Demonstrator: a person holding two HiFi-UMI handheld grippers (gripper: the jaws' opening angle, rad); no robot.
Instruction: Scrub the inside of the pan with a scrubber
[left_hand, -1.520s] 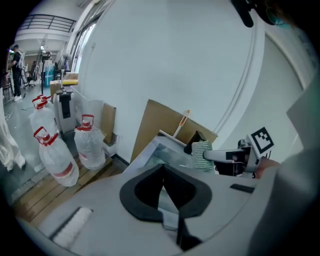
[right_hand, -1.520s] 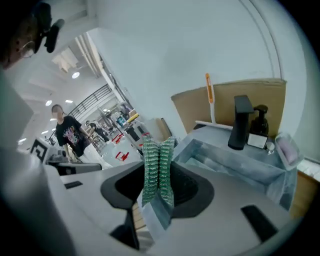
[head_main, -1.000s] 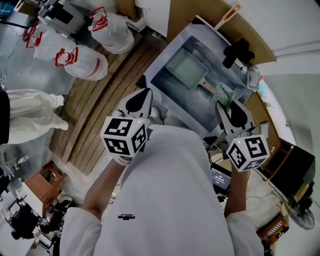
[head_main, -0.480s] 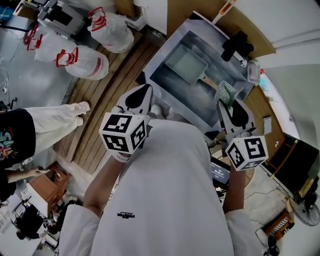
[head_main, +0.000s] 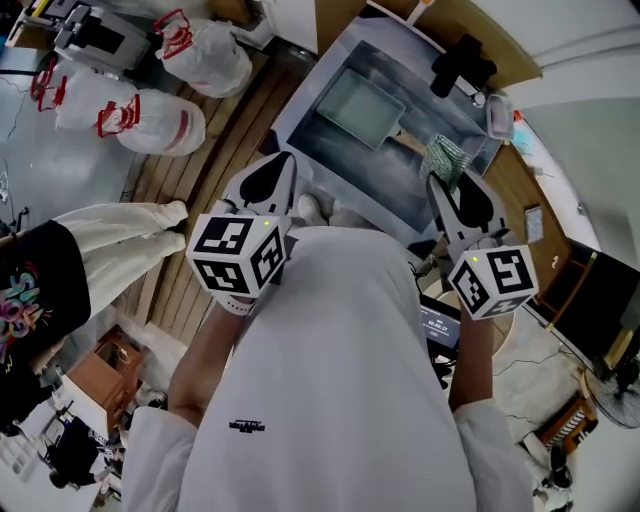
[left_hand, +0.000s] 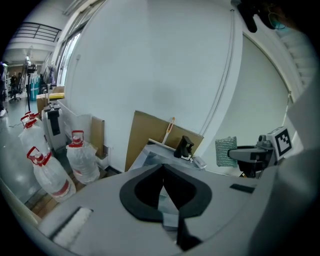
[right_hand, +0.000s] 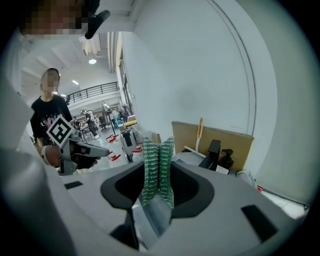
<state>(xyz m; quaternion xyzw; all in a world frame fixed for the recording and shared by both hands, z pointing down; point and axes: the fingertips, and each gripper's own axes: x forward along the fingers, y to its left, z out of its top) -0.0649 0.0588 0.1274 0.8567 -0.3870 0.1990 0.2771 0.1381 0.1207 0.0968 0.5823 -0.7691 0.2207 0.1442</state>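
Observation:
A square grey-green pan lies in the steel sink, its handle pointing right. My right gripper is shut on a green mesh scrubber, held over the sink's near right edge. In the right gripper view the scrubber stands upright, pinched between the jaws. My left gripper is shut with nothing in it, hovering in front of the sink's near left edge. The left gripper view shows its jaws touching, and the scrubber off to the right.
A black faucet rises at the sink's back right, with a small container beside it. Water jugs stand on the wooden slat floor at left. A person stands at left. Cardboard leans behind the sink.
The sink and pan have slid up and left in the head view. A person in a black shirt has come in at the left. Both grippers keep their hold and position.

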